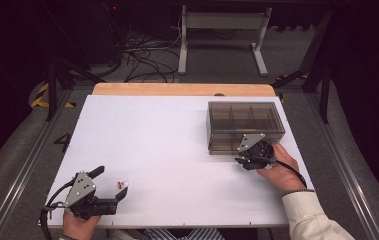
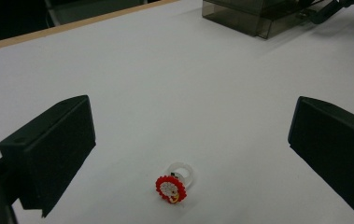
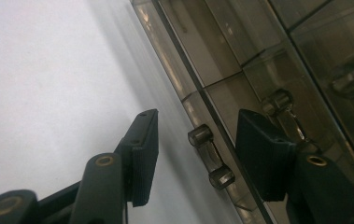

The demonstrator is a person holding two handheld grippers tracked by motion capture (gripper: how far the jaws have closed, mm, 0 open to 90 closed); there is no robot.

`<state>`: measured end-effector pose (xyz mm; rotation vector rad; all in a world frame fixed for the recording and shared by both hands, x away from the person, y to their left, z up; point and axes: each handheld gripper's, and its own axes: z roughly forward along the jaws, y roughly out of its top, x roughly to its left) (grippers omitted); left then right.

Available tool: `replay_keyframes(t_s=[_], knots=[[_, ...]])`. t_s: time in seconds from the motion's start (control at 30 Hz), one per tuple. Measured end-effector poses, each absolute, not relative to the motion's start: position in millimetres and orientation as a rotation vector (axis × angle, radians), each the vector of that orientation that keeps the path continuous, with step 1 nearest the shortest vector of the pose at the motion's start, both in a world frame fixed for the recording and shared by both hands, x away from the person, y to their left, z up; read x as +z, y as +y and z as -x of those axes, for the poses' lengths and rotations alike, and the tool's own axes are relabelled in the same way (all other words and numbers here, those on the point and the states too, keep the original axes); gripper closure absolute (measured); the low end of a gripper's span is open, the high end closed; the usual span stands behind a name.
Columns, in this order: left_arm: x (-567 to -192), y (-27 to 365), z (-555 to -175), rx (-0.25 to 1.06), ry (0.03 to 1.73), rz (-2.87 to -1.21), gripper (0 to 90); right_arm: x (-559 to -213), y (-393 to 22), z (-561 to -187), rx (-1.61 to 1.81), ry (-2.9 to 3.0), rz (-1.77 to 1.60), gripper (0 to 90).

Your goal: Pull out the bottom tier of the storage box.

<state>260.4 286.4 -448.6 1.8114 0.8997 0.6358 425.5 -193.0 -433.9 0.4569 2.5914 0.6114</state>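
I had the right gripper (image 1: pixel 248 159) up against the near wall of the smoked box (image 1: pixel 245 126), and everything turned on one small thing: the latch (image 3: pixel 210 156) on that wall. In the right gripper view it sat between my two fingers (image 3: pixel 143 156), closer to the far one than to the near one, with its long axis running across the seam where lid meets base. The fingers stood roughly half open with a gap on either side of the latch; they held nothing and neither pad pressed on it. I judged that a short push toward the box wall would bring the latch fully into the gap before any squeeze.

The box was dark, translucent plastic, split into compartments by inner walls, its lid down. It stood toward the far right of the white worktop (image 1: pixel 167 145). The latch was a short clear-grey bar with a rounded knob at each end.

Well away from the box, at the near left, my left gripper (image 1: pixel 113 188) rested low with its fingers (image 2: pixel 48 151) wide apart and empty. A small ring (image 2: pixel 174 183) with a red, beaded round face and a clear band lay on the worktop between them, touched by neither. The right hand (image 1: pixel 277 170) was plainly the nearer one to the box.
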Motion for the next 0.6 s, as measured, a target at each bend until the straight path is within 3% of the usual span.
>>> replay_keyframes(t_s=[0.2, 0.6], knots=[[-448.7, 286.4, -260.2, 0.638, 0.9, -1.811, 1.4, -432.2, -194.7, -425.1, 0.618, 2.577, -0.481, 60.1], [-448.2, 286.2, -259.8, 0.636, 0.9, -1.808, 1.4, -429.0, -198.4, -414.7, 0.644, 2.621, -0.506, 67.1]])
